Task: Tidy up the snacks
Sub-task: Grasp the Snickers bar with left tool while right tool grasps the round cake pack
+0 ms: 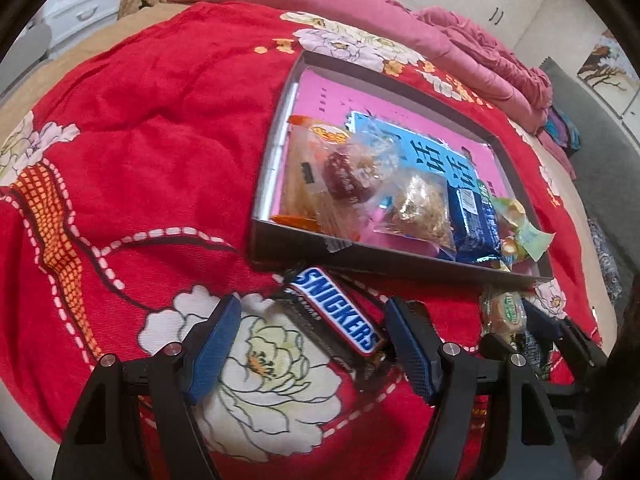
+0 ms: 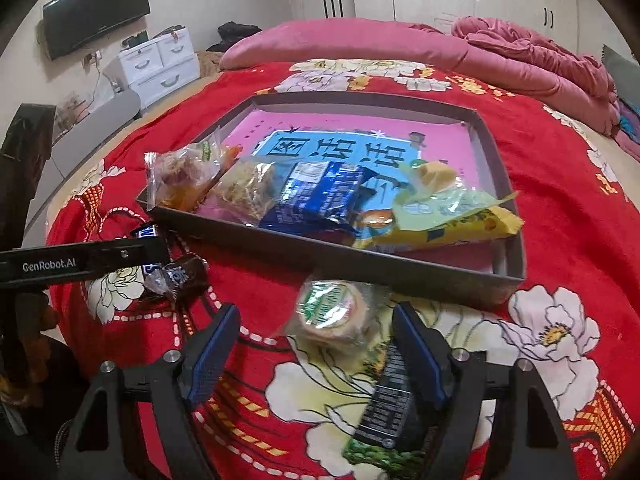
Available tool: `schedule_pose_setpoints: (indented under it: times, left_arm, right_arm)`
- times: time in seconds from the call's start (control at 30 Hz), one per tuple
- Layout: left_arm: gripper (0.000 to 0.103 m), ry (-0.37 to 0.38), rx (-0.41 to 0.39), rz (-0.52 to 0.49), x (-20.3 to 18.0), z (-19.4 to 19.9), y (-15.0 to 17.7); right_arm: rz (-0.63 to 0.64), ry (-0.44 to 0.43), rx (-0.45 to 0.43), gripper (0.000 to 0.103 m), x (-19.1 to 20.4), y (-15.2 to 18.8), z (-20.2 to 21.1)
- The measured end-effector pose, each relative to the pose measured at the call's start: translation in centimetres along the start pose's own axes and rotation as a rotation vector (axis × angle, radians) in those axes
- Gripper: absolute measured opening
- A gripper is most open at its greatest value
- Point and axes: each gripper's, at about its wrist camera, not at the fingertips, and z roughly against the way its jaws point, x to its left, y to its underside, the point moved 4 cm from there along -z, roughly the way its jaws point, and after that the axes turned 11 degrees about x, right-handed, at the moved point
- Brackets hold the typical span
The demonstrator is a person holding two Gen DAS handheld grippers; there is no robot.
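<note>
Landmark: the grey box [image 1: 296,240], a shallow tray with a pink and blue printed floor, lying on the bed's red flowered blanket [image 1: 140,140].
In the box: a clear packet with a red sweet [image 1: 344,176], a clear packet of golden crumbly snack [image 1: 424,208], a blue wrapped snack [image 1: 476,216] and yellow-green packets [image 2: 436,216], all crowded toward its near wall.
Snickers bar [image 1: 336,312]: outside the box, on the blanket just before the near wall, lying at a slant.
Round green-labelled cake [image 2: 332,312]: in clear wrap, outside the box, just before the near wall, toward the box's right end.
Left hand-held gripper [image 1: 312,344]: jaws wide, one on each side of the Snickers bar; the pads do not press it.
Right hand-held gripper [image 2: 316,352]: jaws wide, on either side of the round cake's wrapper, nothing gripped.
</note>
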Motion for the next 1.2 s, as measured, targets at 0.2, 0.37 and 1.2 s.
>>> schedule_pose_setpoints:
  times: [0.2, 0.37, 1.2]
  left_arm:
    - [0.07, -0.029, 0.008, 0.011, -0.2, -0.6, 0.0]
    - [0.064, -0.028, 0.017, 0.041, 0.4, -0.9, -0.3]
    - [0.036, -0.001, -0.018, -0.048, 0.3, 0.3, 0.0]
  right_arm:
    - [0.003, 0.014, 0.019, 0.069, 0.8, -0.3, -0.8]
    - [0.012, 0.038, 0.027, 0.059, 0.9, -0.5, -1.1]
    - [-0.027, -0.015, -0.018, 0.039, -1.2, -0.2, 0.0]
